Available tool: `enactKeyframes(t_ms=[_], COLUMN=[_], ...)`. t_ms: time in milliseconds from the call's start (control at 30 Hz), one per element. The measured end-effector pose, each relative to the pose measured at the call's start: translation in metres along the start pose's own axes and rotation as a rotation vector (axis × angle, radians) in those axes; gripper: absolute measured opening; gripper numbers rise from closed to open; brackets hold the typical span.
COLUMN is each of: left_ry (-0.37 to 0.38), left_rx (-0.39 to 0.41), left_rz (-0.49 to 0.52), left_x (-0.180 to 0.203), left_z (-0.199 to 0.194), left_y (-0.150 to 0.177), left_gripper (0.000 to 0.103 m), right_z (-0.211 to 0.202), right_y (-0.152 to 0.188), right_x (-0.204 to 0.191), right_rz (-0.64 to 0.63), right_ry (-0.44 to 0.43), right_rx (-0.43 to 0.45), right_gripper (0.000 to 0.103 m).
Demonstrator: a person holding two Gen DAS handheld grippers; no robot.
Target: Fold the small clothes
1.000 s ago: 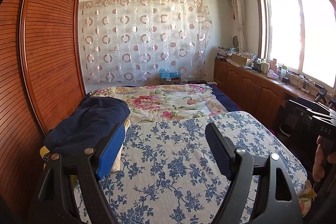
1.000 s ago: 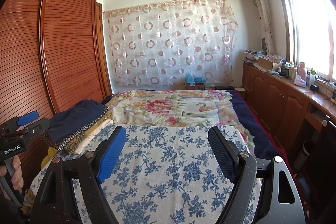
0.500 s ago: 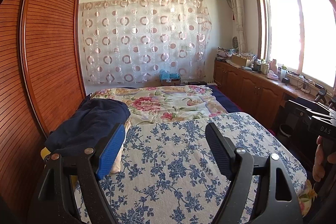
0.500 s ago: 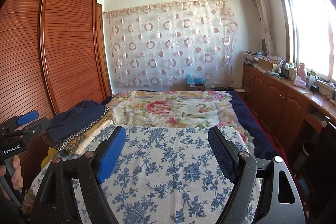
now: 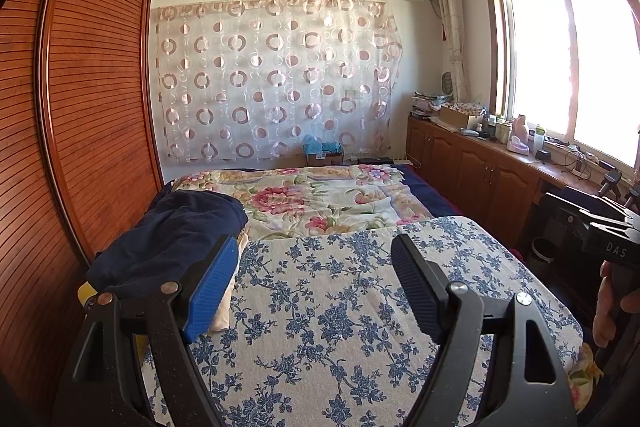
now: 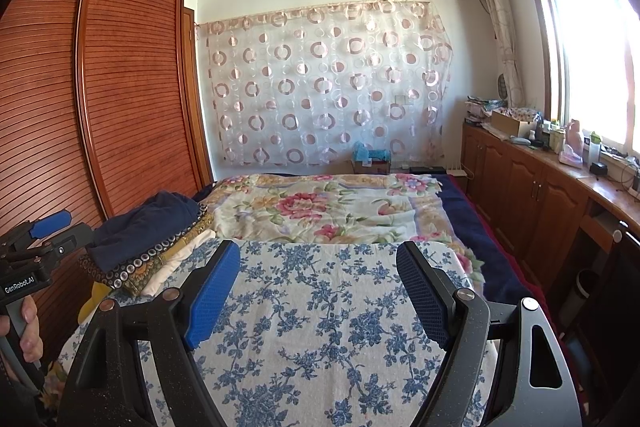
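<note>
A pile of clothes lies at the bed's left edge, topped by a dark navy garment (image 5: 172, 239), also seen in the right wrist view (image 6: 148, 223), over a patterned brown piece (image 6: 156, 259) and a cream piece (image 6: 176, 263). My left gripper (image 5: 312, 283) is open and empty, held above the blue-flowered blanket (image 5: 340, 307), just right of the pile. My right gripper (image 6: 316, 287) is open and empty above the same blanket (image 6: 320, 327), further right. The left gripper's body shows at the left of the right wrist view (image 6: 36, 251).
A wooden slatted wardrobe (image 5: 80, 107) stands close along the bed's left side. A pink-flowered quilt (image 5: 320, 199) covers the far half of the bed. Wooden cabinets (image 6: 540, 195) with clutter run along the right wall under the window.
Both views have tilted slightly upward; the grippers stay open and hover in nearly the same place. Nothing on the bed has moved.
</note>
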State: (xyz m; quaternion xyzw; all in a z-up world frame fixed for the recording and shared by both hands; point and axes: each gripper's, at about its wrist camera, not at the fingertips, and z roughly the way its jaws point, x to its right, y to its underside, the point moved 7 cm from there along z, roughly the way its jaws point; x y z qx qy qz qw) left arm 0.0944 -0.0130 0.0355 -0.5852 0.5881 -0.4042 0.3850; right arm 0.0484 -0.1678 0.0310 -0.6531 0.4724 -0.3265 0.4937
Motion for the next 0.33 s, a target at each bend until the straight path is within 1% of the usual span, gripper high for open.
enactKeyframes(t_ms=[333], left_ry=[-0.002], left_rx=[0.001], left_rz=[-0.001], left_x=[-0.0001], left_z=[-0.0002], left_y=[-0.0004], left_gripper=[0.08], right_z=[0.0004], right_y=[-0.0011], right_x=[0.0045], right_rz=[-0.003], right_ry=[-0.002], right_rx=[-0.002], right_gripper=[0.082])
